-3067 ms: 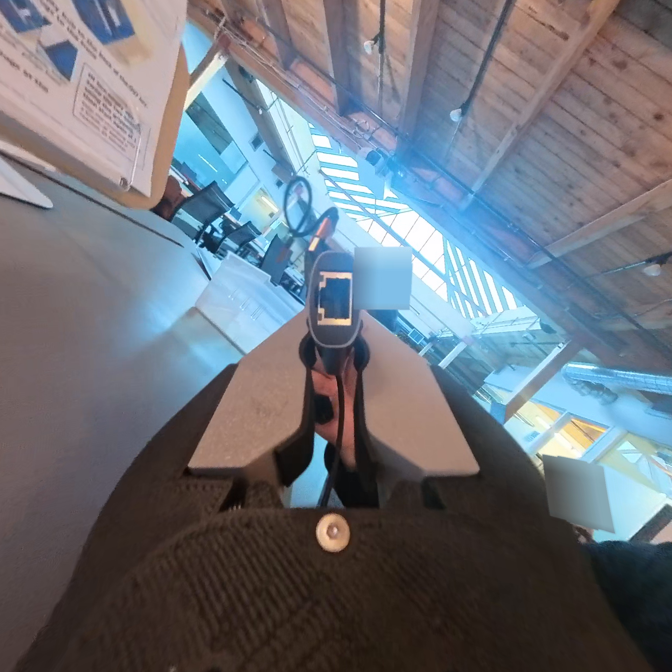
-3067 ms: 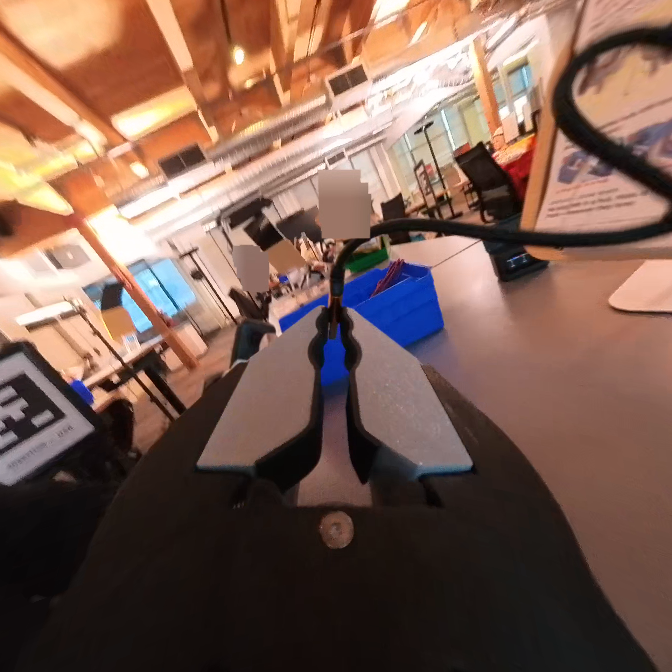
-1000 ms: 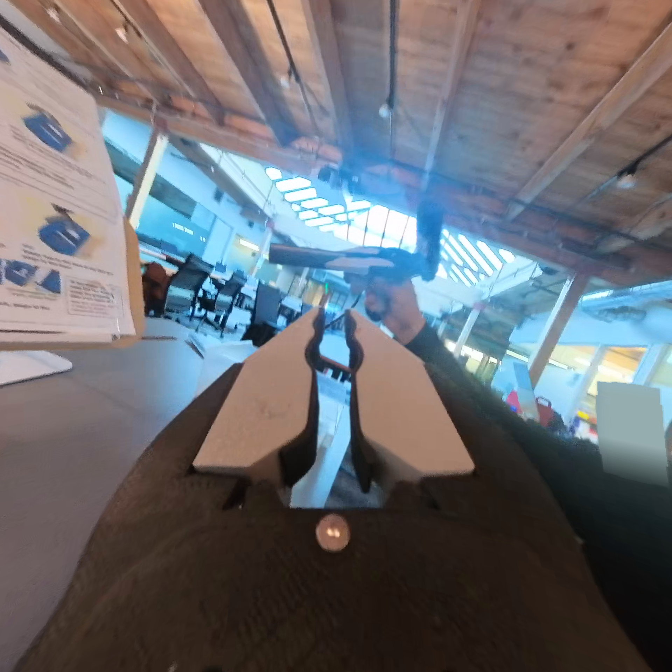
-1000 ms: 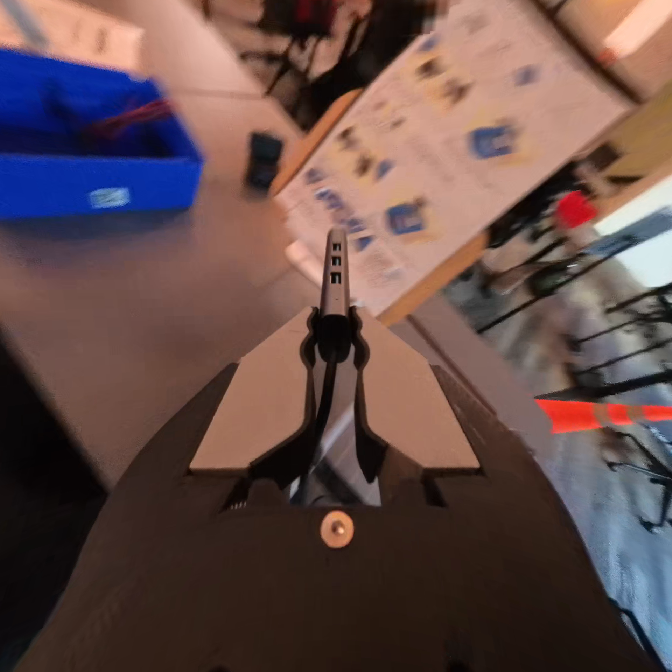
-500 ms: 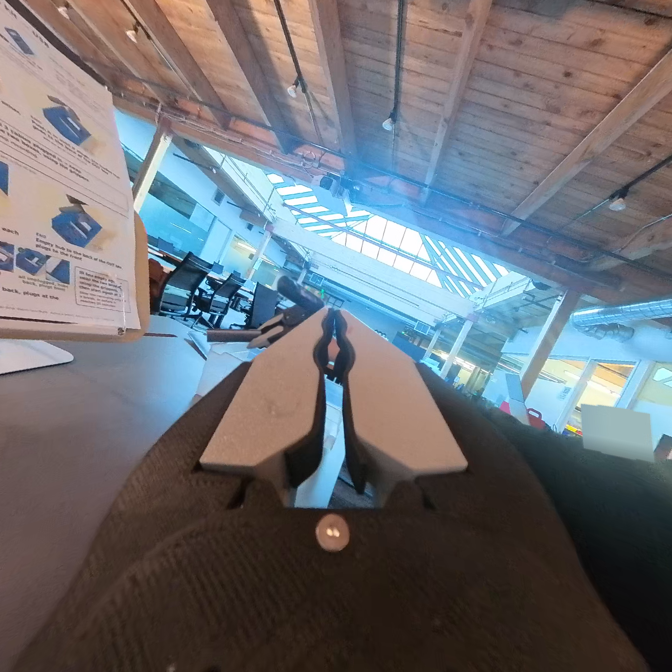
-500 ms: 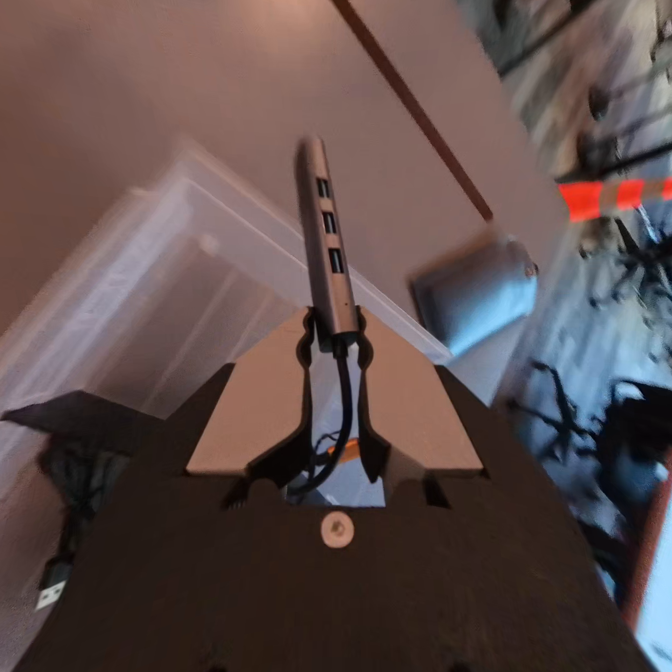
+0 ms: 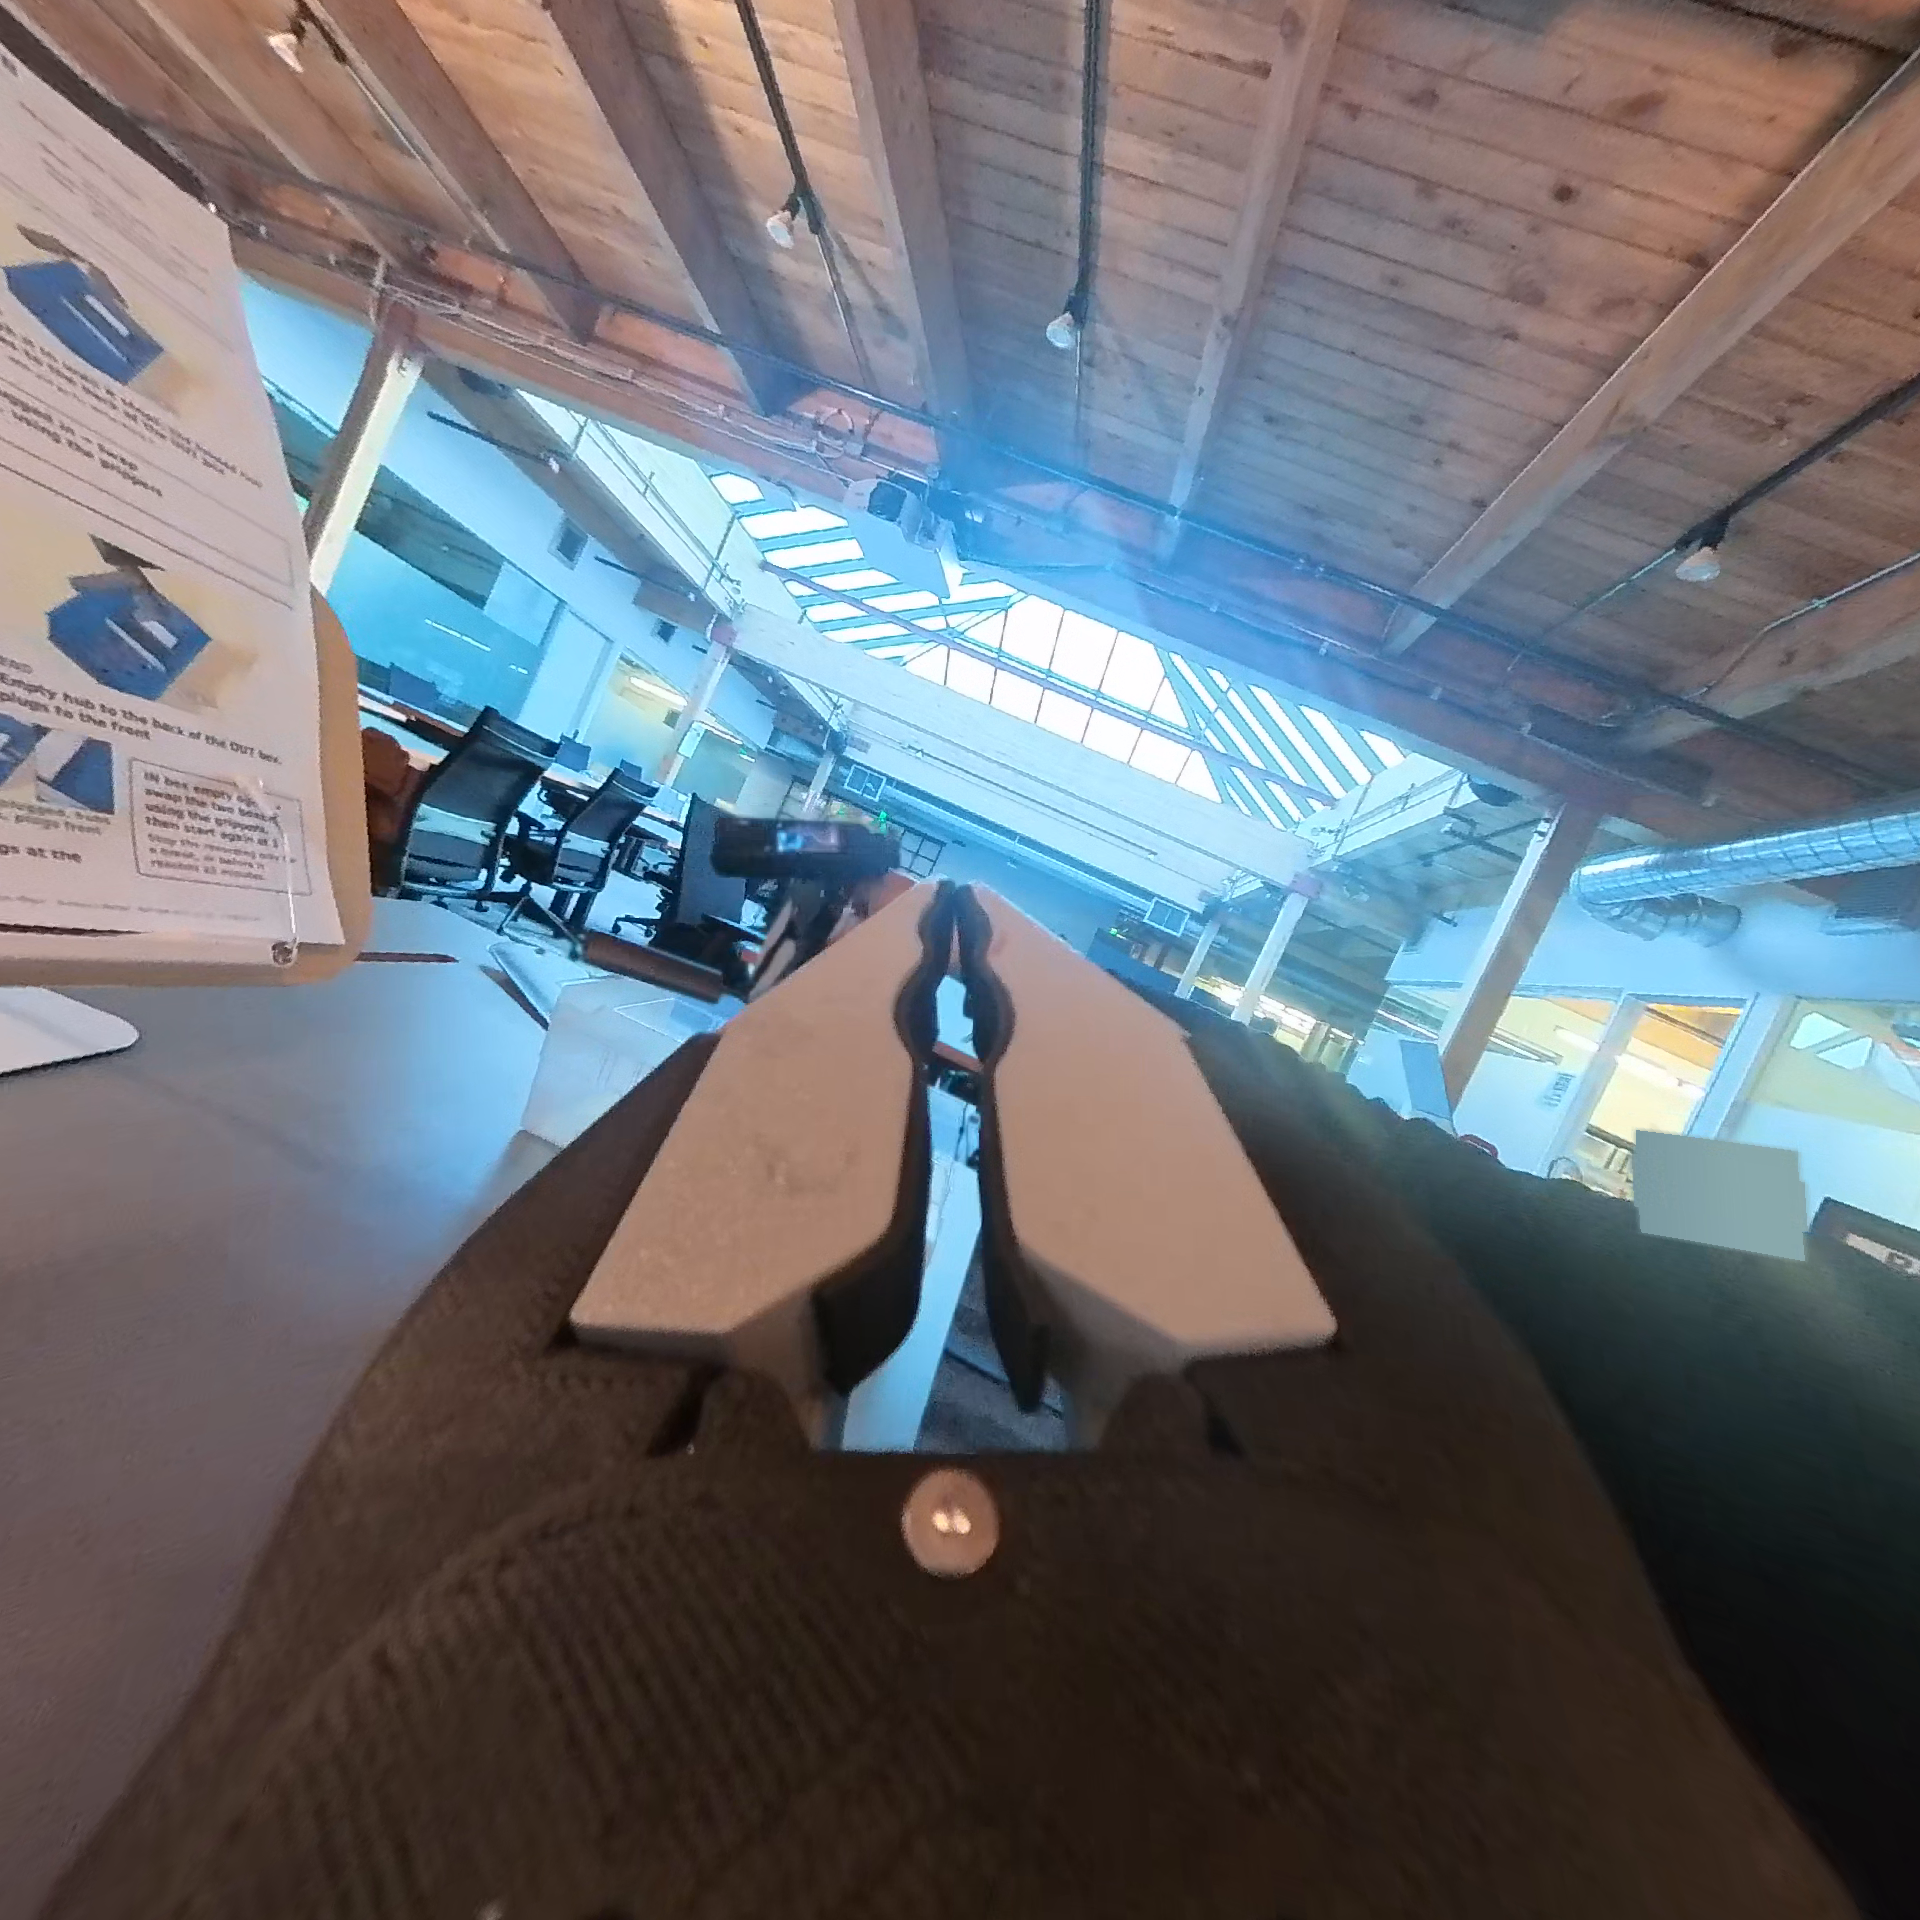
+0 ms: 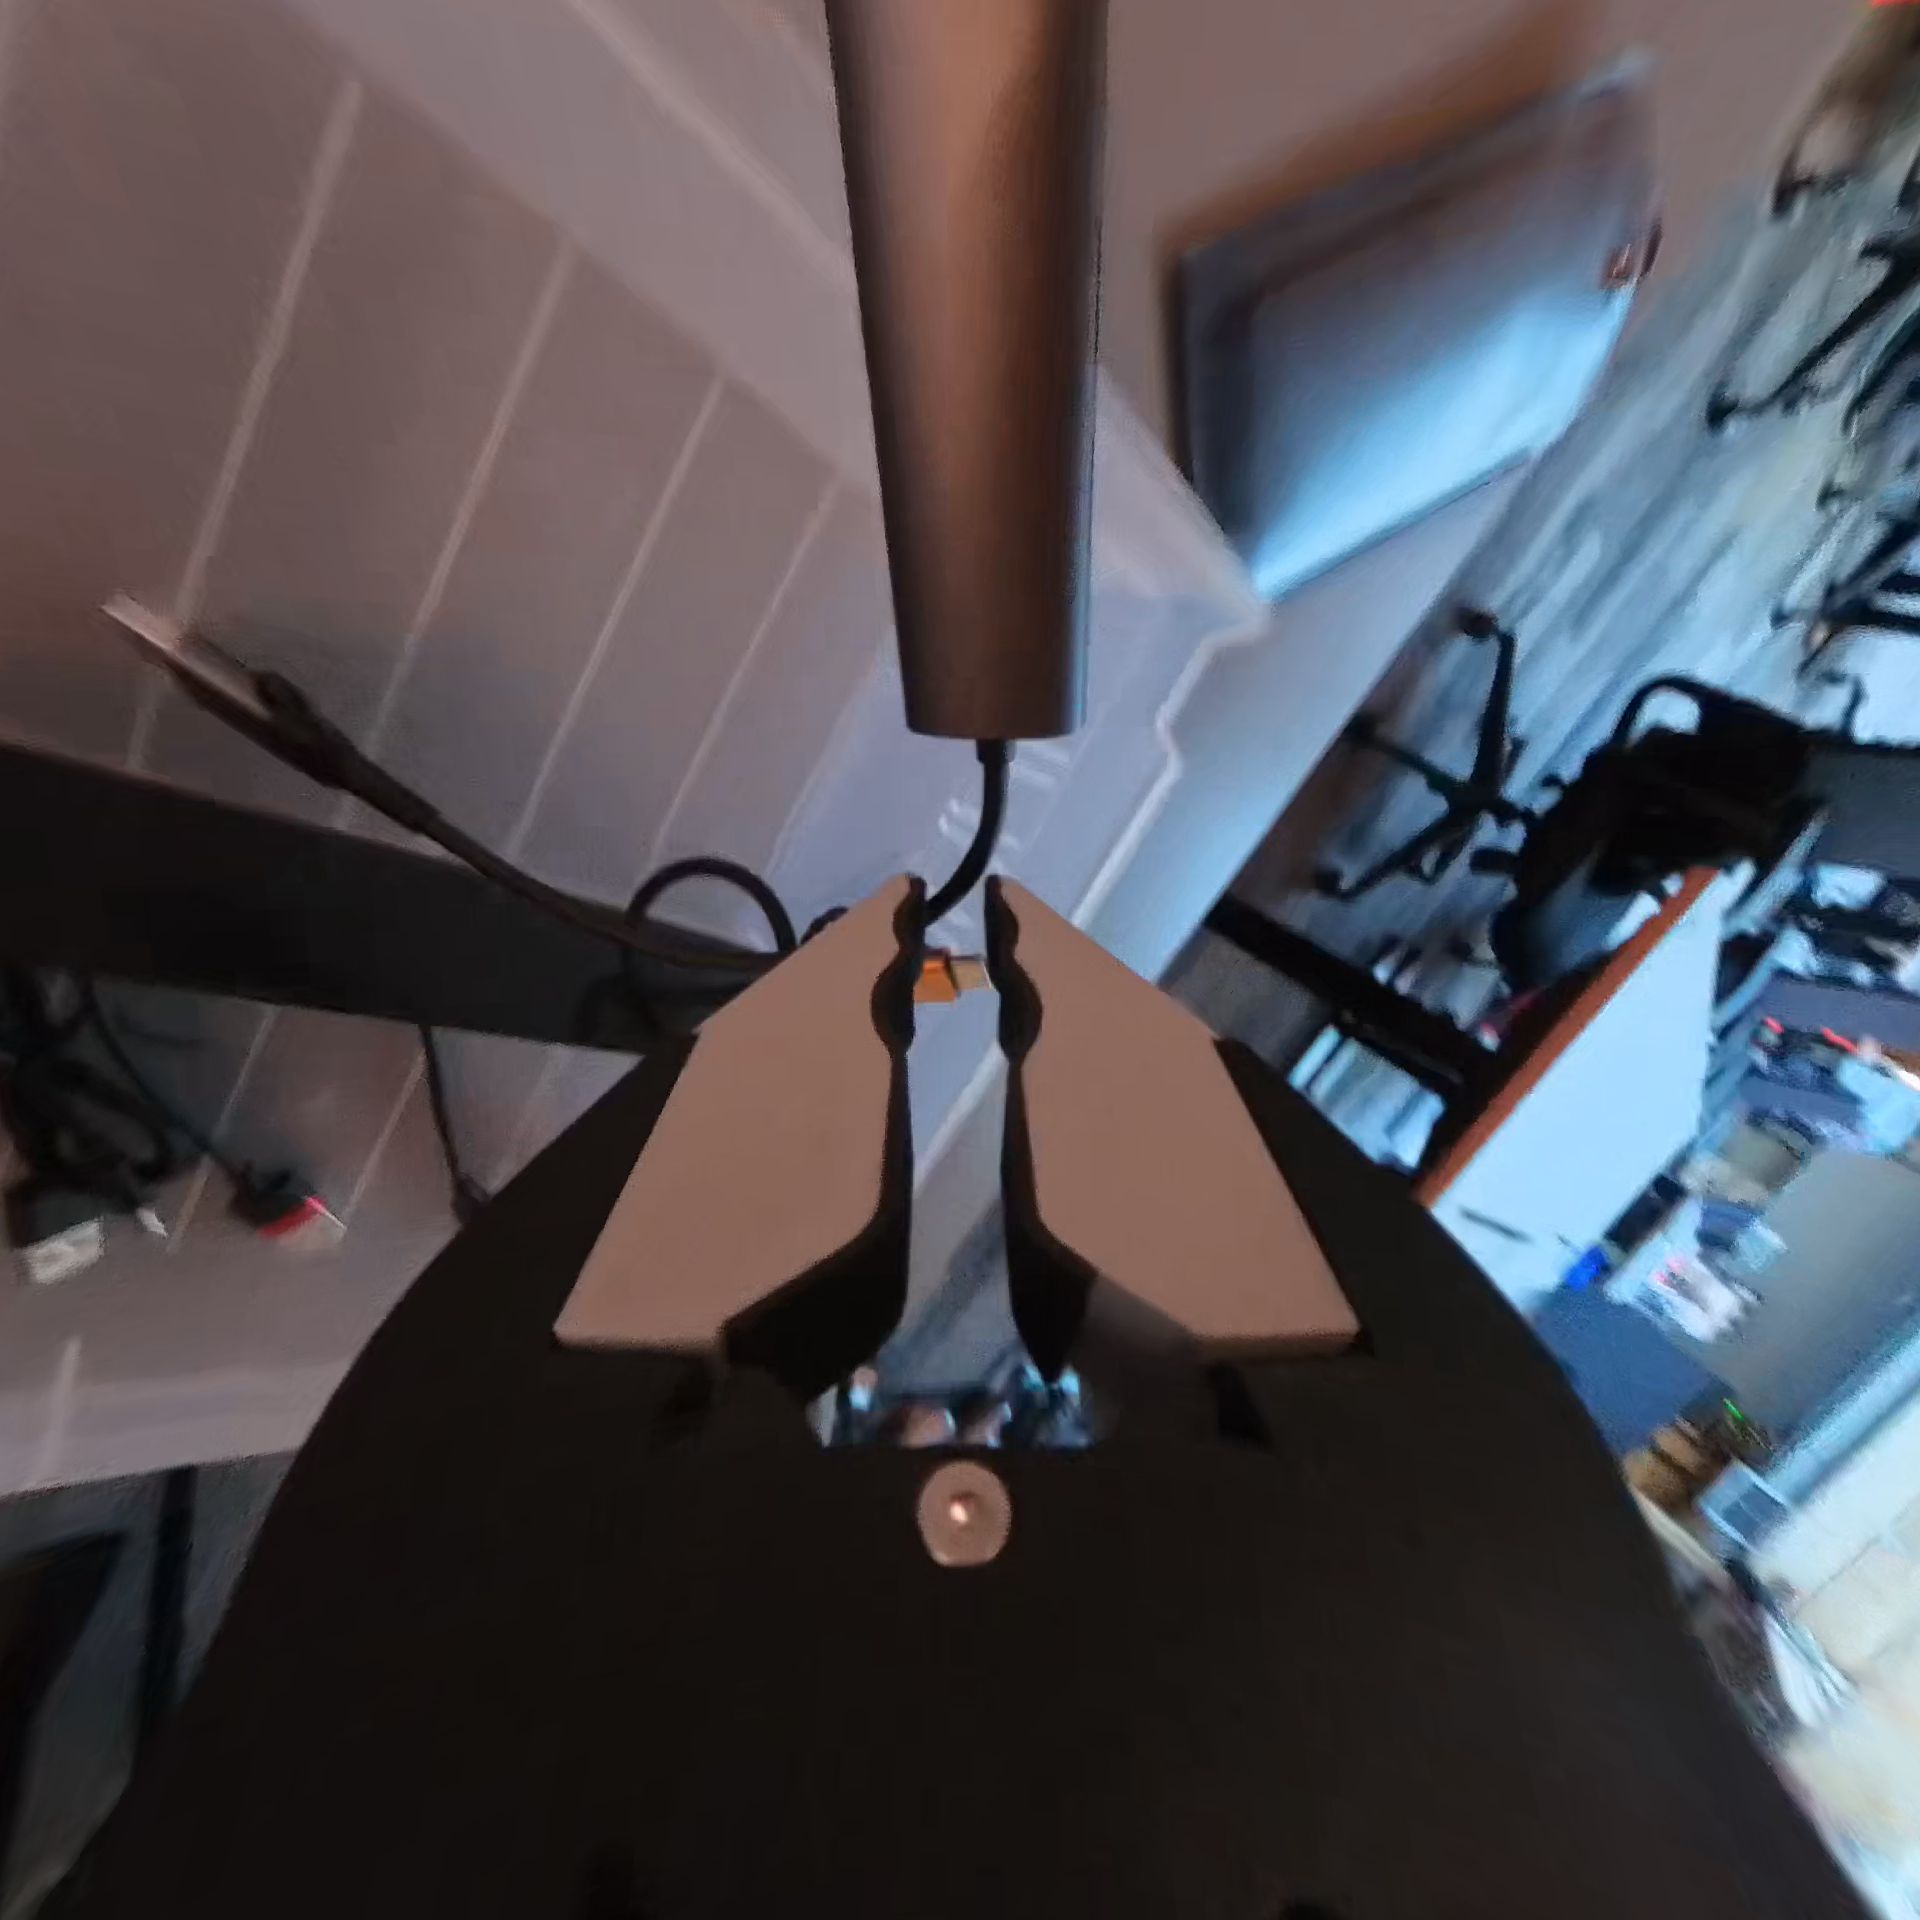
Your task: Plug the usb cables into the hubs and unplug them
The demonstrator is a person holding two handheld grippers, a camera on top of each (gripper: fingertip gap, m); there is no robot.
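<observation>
The right gripper (image 8: 951, 899) is seen with its fingers (image 8: 790, 1122) parted by a narrow gap and nothing clamped between them. A thin black cable (image 8: 982, 831) passes through that gap at the tips, and an orange plug (image 8: 940, 980) lies just behind the tips, between the fingers. Whether the cable touches the left finger cannot be told. The cable runs into the near end of a grey hub (image 8: 977, 364), which stands just beyond the fingertips and extends out of the top of the view. Behind the hub, a clear bin (image 8: 468, 436) is seen, blurred. Left of the hub, a second black cable (image 8: 343, 758) with a metal plug at its end crosses a dark bar. Further plugs (image 8: 73, 1236) lie at the left edge, well apart from the hub.

The left gripper (image 7: 954, 902) is closed, the fingers (image 7: 800, 1132) meeting at the tips with nothing held. It is pointed upward toward a wooden ceiling (image 7: 1247, 260). A grey desk (image 7: 208, 1143) lies to its left, carrying a printed sheet (image 7: 135, 582) on a stand.
</observation>
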